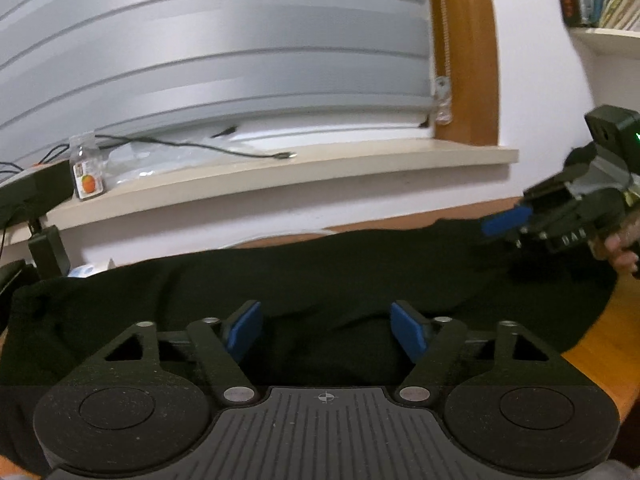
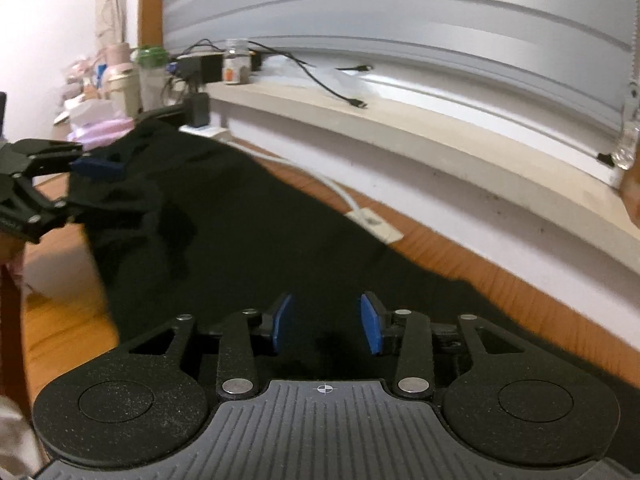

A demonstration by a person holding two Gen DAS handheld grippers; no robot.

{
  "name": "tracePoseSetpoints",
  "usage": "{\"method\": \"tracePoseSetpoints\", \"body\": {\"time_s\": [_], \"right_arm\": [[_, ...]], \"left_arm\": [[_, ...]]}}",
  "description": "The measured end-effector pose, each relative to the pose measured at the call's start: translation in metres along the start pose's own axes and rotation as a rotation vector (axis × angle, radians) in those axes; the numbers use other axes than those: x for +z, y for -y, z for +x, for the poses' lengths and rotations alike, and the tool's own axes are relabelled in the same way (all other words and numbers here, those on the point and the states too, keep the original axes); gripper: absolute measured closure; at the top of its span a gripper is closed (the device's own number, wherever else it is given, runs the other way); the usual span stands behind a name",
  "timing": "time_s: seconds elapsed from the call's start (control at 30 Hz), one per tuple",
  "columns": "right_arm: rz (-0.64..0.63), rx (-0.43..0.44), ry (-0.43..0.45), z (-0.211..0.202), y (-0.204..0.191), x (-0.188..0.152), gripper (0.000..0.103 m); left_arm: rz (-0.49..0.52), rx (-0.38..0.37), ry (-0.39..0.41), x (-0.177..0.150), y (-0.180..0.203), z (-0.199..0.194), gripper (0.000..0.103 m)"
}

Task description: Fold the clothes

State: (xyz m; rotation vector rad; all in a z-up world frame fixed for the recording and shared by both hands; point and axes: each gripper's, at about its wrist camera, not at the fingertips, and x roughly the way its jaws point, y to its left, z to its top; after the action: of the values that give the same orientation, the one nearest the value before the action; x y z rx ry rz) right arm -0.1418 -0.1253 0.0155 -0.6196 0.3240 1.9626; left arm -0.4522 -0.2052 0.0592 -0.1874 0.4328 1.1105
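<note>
A black garment (image 1: 320, 272) lies spread over the wooden table (image 1: 608, 344). In the left wrist view my left gripper (image 1: 326, 330) hovers low over its near part, blue pads wide apart, dark cloth under the gap and no pad pressing on it. In the right wrist view my right gripper (image 2: 326, 324) stands open over the garment (image 2: 260, 240), its pads clear of the cloth. My left gripper (image 2: 86, 188) shows there at the far left beside a bunched, rumpled part; its lower finger is hidden by cloth. My right gripper (image 1: 506, 232) sits over the garment's right end.
A pale window sill (image 1: 280, 176) runs behind the table with a small bottle (image 1: 86, 172) and a black cable (image 1: 200, 146). A white cable and adapter (image 2: 372, 220) lie on the table by the wall. Jars and clutter (image 2: 120, 76) crowd the far left. A hand (image 1: 624, 248) holds the right gripper.
</note>
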Motion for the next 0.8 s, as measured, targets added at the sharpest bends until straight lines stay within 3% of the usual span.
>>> {"method": "tracePoseSetpoints", "body": {"time_s": [0.03, 0.1, 0.27, 0.33, 0.53, 0.6, 0.67, 0.7, 0.8], "right_arm": [[0.004, 0.006, 0.004, -0.006, -0.005, -0.005, 0.062], [0.01, 0.013, 0.008, -0.016, -0.015, -0.015, 0.062], [0.006, 0.023, 0.01, -0.031, -0.044, -0.035, 0.061], [0.009, 0.04, 0.009, -0.034, -0.053, -0.041, 0.061], [0.024, 0.12, -0.009, -0.036, -0.071, -0.048, 0.061], [0.017, 0.135, -0.018, -0.034, -0.075, -0.048, 0.061], [0.009, 0.148, -0.027, -0.031, -0.079, -0.047, 0.06], [0.004, 0.144, -0.031, -0.029, -0.081, -0.047, 0.058], [0.012, 0.151, -0.033, -0.024, -0.082, -0.045, 0.055]], "left_arm": [[-0.001, -0.006, 0.007, -0.001, 0.004, -0.004, 0.046], [0.007, -0.026, 0.008, -0.004, 0.013, -0.011, 0.048], [0.078, -0.015, -0.024, -0.014, 0.038, -0.016, 0.045], [0.119, -0.008, -0.032, -0.02, 0.048, -0.016, 0.038], [0.21, -0.026, -0.052, -0.028, 0.066, 0.003, 0.04], [0.255, -0.012, -0.057, -0.028, 0.069, 0.015, 0.05], [0.266, 0.002, -0.058, -0.025, 0.068, 0.024, 0.073], [0.242, -0.003, -0.059, -0.02, 0.063, 0.026, 0.102], [0.113, -0.047, -0.005, 0.002, 0.04, 0.018, 0.102]]}}
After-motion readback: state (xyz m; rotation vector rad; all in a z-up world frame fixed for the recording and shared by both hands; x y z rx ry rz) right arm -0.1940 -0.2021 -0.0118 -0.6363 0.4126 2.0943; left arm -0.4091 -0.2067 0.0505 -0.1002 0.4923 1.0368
